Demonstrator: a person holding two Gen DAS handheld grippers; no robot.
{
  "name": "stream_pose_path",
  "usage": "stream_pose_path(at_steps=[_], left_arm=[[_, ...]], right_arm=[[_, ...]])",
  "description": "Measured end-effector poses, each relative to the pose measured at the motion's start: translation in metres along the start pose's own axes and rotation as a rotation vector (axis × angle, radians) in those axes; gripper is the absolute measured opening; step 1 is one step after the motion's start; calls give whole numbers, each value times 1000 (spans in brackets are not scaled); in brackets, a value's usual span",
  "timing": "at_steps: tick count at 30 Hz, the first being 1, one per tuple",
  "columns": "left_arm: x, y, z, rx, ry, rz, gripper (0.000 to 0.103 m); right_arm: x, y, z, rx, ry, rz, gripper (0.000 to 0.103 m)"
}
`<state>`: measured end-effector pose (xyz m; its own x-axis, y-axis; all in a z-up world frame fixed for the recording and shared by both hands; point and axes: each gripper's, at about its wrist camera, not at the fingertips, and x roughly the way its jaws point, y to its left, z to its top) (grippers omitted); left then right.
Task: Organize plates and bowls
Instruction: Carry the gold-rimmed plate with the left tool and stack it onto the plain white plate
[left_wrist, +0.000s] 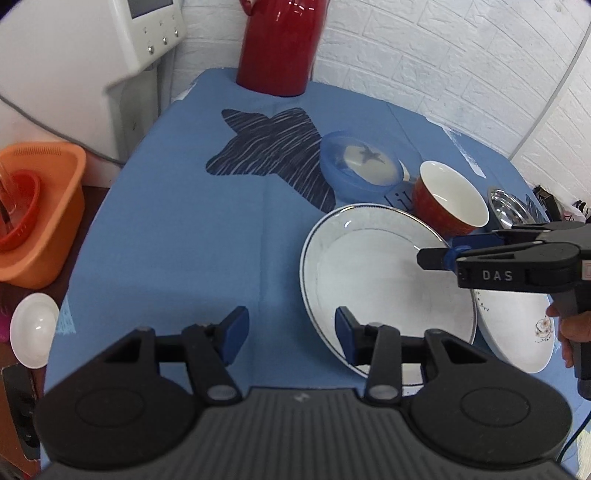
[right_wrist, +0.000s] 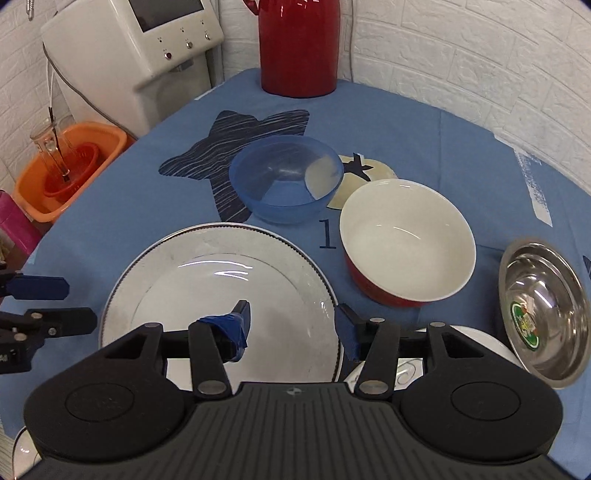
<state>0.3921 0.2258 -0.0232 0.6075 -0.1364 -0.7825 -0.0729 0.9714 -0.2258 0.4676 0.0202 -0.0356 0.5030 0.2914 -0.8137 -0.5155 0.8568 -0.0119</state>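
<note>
We judge the step in hand to be taking up the rimmed plate (right_wrist: 221, 291), which lies right under and ahead of our right gripper (right_wrist: 291, 325); its jaws are spread and pinch nothing, the left finger over the plate's well and the right finger just past its right edge. To do it well, we should lower until the rim sits between the pads, close squarely on the rim and not on the sloped well, and lift level so the plate does not swing into the red bowl (right_wrist: 406, 243) just ahead and to the right. Our left gripper (left_wrist: 290, 332) is also spread and empty, its right finger over the plate's near rim and its left finger over bare cloth (left_wrist: 166, 240); we could use it to steady the far side. A second plate (left_wrist: 517, 332), with a small floral mark, lies partly under the first one's right edge, so the 2 should stack easily. Counting near to far: 2 plates, then 3 bowls, namely the red one, a steel one (right_wrist: 543, 310) to its right and a blue one (right_wrist: 284, 181) beyond. Off the table's left edge we see 1 small white dish (left_wrist: 35, 328) and 1 orange basin (left_wrist: 40, 210); farthest stands 1 red jug (right_wrist: 299, 48).
</note>
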Motion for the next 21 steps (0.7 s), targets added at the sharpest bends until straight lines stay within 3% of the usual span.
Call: stream_pose_path(at_steps=[5, 10, 14, 17, 21], left_arm=[[1, 5, -2, 8, -3, -2, 43], [4, 5, -7, 17, 7, -26, 43], [7, 8, -8, 10, 18, -36, 43], [16, 8, -8, 6, 41, -38, 43], [28, 7, -9, -3, 59, -39, 43]], right_arm=[[8, -4, -2, 36, -7, -1, 39], [18, -7, -9, 131, 45, 12, 42], [6, -3, -22, 211, 61, 110, 45], [6, 10, -30, 170, 83, 136, 47], [6, 22, -34, 114, 54, 91, 53]])
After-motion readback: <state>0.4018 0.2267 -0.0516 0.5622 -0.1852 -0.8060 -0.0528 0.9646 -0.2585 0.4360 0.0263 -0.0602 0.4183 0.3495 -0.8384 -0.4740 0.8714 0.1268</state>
